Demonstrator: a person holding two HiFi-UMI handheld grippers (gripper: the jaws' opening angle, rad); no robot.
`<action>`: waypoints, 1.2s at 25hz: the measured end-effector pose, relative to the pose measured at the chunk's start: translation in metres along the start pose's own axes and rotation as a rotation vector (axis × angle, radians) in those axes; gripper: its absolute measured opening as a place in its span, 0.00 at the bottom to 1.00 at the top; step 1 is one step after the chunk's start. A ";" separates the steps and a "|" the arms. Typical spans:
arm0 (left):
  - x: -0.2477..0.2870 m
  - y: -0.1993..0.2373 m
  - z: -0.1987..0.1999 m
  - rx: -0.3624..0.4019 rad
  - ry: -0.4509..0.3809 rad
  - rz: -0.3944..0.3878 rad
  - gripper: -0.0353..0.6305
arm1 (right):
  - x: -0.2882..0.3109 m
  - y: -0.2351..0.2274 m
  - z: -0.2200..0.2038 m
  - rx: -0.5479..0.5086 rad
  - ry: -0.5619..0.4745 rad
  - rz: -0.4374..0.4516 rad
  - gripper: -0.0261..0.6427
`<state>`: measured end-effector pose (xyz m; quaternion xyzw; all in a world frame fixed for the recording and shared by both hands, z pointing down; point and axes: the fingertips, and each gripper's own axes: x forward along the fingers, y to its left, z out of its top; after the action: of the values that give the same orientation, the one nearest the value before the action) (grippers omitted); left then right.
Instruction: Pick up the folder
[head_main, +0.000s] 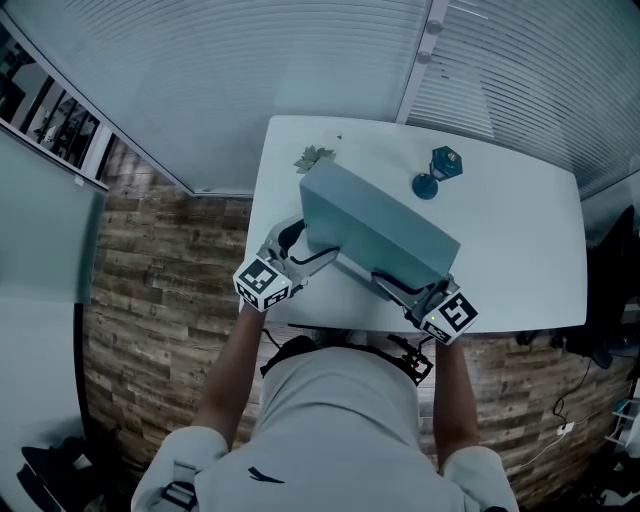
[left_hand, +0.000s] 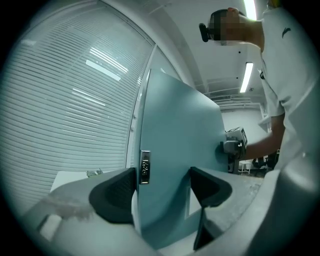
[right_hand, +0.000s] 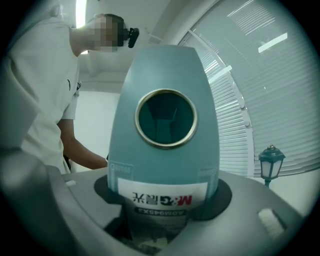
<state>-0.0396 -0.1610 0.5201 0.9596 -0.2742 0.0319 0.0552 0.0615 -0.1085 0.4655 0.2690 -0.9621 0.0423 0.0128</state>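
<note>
Both ends of the folder are clamped between wide jaws; the left gripper and right gripper are held level.

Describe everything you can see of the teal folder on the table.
The folder is a thick teal box file, plastic-looking, standing on edge diagonally across the white table. One narrow end has a metal-rimmed round hole and a white label, seen upside down; the other carries a small metal clasp. The fingers of the left gripper clamp the clasp end, those of the right gripper the labelled end. Whether it has left the table cannot be told.
</note>
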 end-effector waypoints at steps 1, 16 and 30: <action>0.000 0.000 0.000 -0.001 -0.001 0.000 0.58 | 0.000 0.000 0.000 0.000 -0.001 0.001 0.51; -0.012 -0.004 0.034 0.056 -0.079 0.042 0.55 | -0.012 -0.006 0.033 0.067 -0.088 -0.034 0.48; -0.139 0.017 0.118 0.133 -0.301 0.564 0.39 | -0.101 -0.060 0.092 -0.060 -0.196 -0.592 0.47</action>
<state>-0.1624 -0.1172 0.3914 0.8413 -0.5315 -0.0787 -0.0596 0.1787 -0.1152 0.3735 0.5398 -0.8394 -0.0178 -0.0601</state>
